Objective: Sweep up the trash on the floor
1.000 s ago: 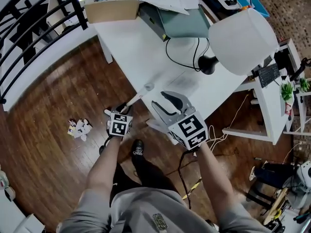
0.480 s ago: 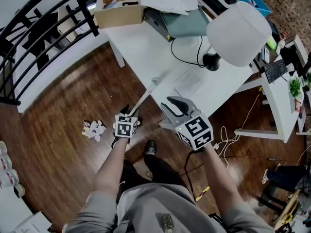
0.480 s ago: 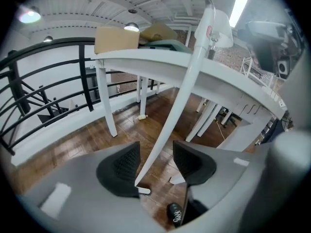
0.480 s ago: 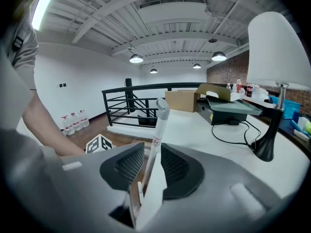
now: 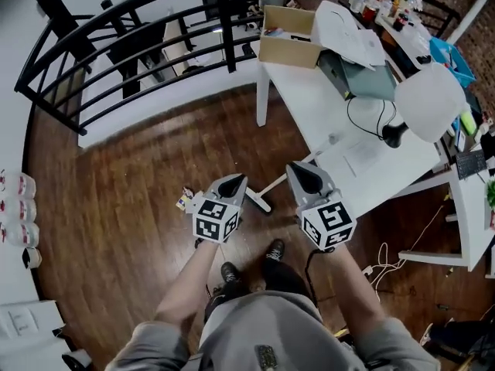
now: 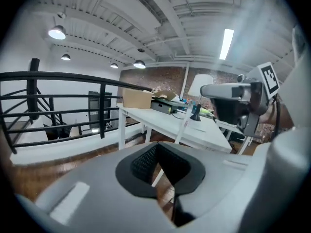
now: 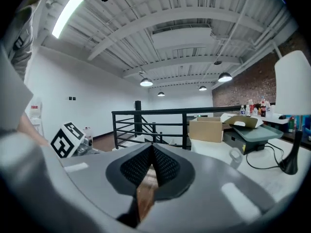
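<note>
Grey plastic left gripper (image 5: 238, 178) and right gripper (image 5: 298, 168) have just closed empty, lifted clear of the white stick handle (image 5: 277, 184); crumpled paper trash (image 5: 186, 199) still litters the brown wooden floor (image 5: 116, 192).

The tabletop (image 5: 309, 107) stands at the upper right of the floor (image 5: 116, 207). On it, the cardboard box (image 5: 288, 39) sits at the far left corner, the printer (image 5: 360, 79) is right of the box, and the lamp (image 5: 429, 103) is nearer the right edge. A long-handled tool (image 5: 272, 189) leans from the floor against the tabletop's near edge, the trash (image 5: 186, 199) lies on the floor to its left, and the railing (image 5: 155, 22) runs along the floor's far side.
</note>
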{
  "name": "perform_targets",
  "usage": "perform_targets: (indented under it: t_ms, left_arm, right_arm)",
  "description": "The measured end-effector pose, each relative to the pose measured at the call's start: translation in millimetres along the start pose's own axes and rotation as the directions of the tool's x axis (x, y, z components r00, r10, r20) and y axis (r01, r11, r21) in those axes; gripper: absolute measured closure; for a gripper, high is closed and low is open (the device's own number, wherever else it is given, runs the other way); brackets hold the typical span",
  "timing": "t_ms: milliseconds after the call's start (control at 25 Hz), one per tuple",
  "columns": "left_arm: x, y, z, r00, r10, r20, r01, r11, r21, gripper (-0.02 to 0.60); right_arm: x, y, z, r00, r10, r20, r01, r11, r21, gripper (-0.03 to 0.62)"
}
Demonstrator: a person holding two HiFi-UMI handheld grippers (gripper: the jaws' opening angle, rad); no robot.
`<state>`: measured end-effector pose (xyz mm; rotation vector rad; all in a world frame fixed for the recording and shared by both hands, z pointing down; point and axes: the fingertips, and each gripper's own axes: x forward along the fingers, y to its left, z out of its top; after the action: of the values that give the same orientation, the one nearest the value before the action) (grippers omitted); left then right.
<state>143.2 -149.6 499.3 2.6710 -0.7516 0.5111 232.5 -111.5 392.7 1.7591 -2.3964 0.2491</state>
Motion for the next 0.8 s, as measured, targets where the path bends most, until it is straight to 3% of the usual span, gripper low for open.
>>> perform_targets:
  t_ms: [120, 360, 640, 800]
  left_arm:
    - [-62.1, 12.0, 6.9, 1.000, -0.007, 0.029, 0.008, 1.000, -0.019, 0.575]
    - [-192.7, 39.0, 17.2, 0.991, 0.030, 0.130, -0.015, 0.993, -0.115, 0.575]
    - [-309.3, 61.0, 30.0, 0.965, 0.143, 0.220, -0.113, 0.983, -0.142, 0.575]
    - [-355.3, 63.4, 32.3, 0.953, 0.178, 0.246, -0.144, 0.978, -0.151, 0.575]
  right_arm:
    - [18.7, 59.2, 14.1, 0.999, 0.042, 0.020, -0.041, 0.999, -0.024, 0.594]
    - [48.6, 190.2, 37.6, 0.979, 0.203, 0.009, -0.202, 0.977, -0.063, 0.594]
    - [54.9, 296.9, 68.5, 0.931, 0.364, 0.013, -0.361, 0.926, -0.107, 0.594]
    - [49.5, 344.7, 81.4, 0.881, 0.472, 0.018, -0.469, 0.878, -0.100, 0.594]
